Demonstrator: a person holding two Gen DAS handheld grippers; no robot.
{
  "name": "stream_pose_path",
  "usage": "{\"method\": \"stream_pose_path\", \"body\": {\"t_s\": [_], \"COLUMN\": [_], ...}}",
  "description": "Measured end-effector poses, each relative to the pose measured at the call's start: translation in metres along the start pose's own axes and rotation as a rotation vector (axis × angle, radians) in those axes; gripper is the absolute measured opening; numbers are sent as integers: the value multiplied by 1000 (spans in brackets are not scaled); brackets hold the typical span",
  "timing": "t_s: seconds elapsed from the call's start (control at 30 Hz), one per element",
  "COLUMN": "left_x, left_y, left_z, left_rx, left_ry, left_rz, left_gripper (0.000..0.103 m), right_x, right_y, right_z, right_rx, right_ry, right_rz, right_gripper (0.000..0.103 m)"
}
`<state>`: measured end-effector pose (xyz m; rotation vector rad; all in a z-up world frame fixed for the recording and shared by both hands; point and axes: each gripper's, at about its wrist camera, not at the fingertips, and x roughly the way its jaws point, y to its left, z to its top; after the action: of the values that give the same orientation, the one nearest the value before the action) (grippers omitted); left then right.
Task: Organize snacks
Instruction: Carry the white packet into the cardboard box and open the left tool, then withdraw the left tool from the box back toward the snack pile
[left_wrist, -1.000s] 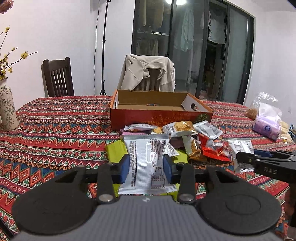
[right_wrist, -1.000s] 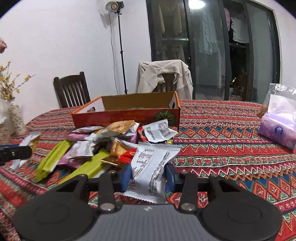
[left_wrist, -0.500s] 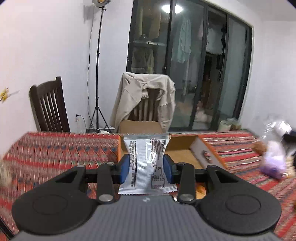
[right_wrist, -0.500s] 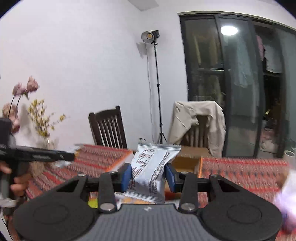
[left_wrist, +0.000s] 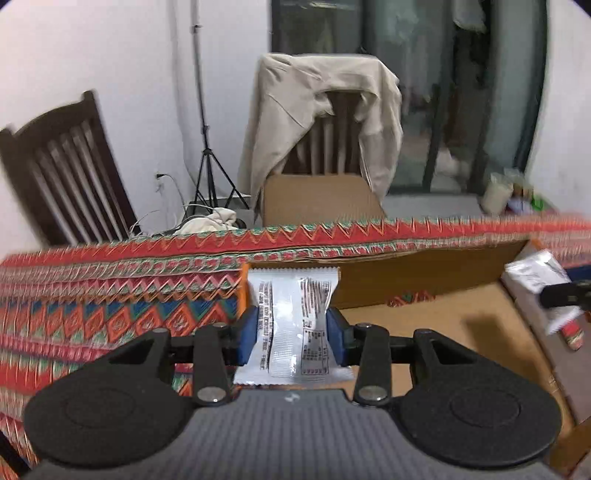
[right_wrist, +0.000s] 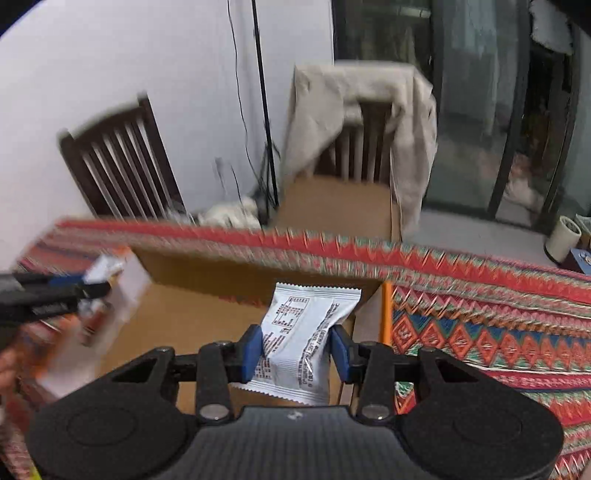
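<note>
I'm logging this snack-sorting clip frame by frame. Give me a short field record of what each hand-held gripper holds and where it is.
left hand-held gripper: shut on a white snack packet, over the left end of the cardboard box
right hand-held gripper: shut on a second white packet, over the box's right end
box floor below: bare cardboard
surface: patterned tablecloth

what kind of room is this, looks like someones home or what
Most likely a home dining room: a table under a red patterned woven tablecloth, dark wooden slat-back chairs, and a beige jacket draped over one chair.
</note>
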<state>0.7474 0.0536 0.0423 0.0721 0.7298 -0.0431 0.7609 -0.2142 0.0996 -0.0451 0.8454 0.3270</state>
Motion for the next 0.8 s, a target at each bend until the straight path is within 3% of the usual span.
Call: {"method": "stream_pose_path", "body": {"t_s": [0.17, 0.23, 0.3, 0.37, 0.4, 0.57, 0.8], "left_x": [30, 31, 27, 17, 16, -43, -167], "left_y": [-12, -14, -14, -16, -17, -10, 10], "left_z": [0, 2, 3, 2, 5, 5, 9], "left_rx": [46, 44, 44, 47, 54, 61, -19], "left_ry": [103, 106, 97, 81, 70, 32, -16], "left_rz": [7, -1, -15, 4, 6, -12, -71], "left_gripper": [44, 55, 63, 68, 74, 78, 94], "right_x": [60, 74, 84, 86, 83, 42, -82], "right_y": [17, 21, 23, 24, 25, 34, 29], "right_z": [-5, -10, -10, -12, -13, -11, -10], "right_rx": [-109, -134, -160, -186, -179, -201, -116], "right_ry": [87, 107, 108, 88, 80, 8, -100], "right_rz": [-98, -117, -148, -172, -170, -162, -78], "right_gripper": [41, 41, 49, 69, 70, 74, 85]}}
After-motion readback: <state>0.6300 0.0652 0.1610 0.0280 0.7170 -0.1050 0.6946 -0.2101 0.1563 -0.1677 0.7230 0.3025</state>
